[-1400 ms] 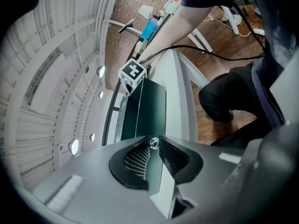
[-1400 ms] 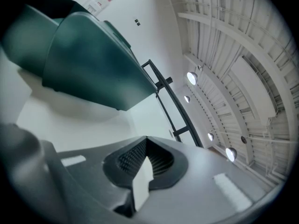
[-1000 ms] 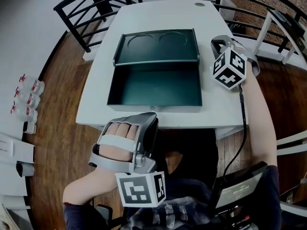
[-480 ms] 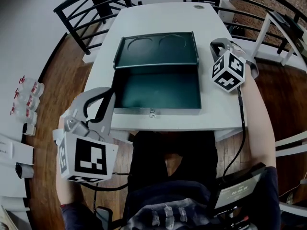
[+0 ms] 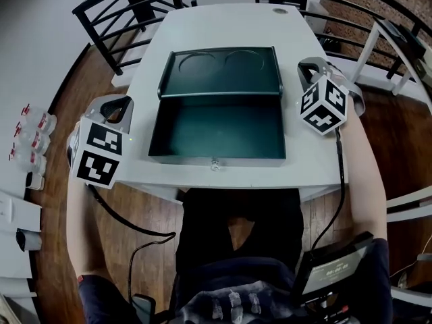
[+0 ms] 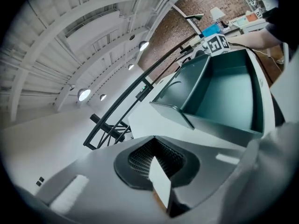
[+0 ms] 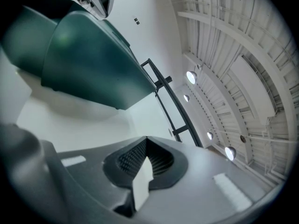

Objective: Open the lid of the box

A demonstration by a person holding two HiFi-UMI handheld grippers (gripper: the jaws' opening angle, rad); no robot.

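The dark green box [image 5: 214, 128] lies on the white table [image 5: 304, 160] with its lid [image 5: 219, 69] swung fully back, and its inside is bare. My left gripper [image 5: 111, 109] rests at the table's left edge, apart from the box and shut on nothing. My right gripper [image 5: 309, 67] sits to the right of the lid, also shut and holding nothing. The left gripper view shows the open box [image 6: 224, 92] ahead on the right. In the right gripper view the box's outer wall [image 7: 88, 55] fills the upper left.
A black railing [image 5: 115, 19] curves round the table's far side. Small bottles [image 5: 27, 140] stand on the wooden floor at the left. A white chair frame [image 5: 398, 39] is at the right. A dark tablet [image 5: 334, 268] lies on the person's lap. A small lock [image 5: 214, 162] sits on the box front.
My left gripper has swung from in front of the box, near the person's lap, leftward and up to the table's left edge. The right gripper and the open lid have hardly moved.
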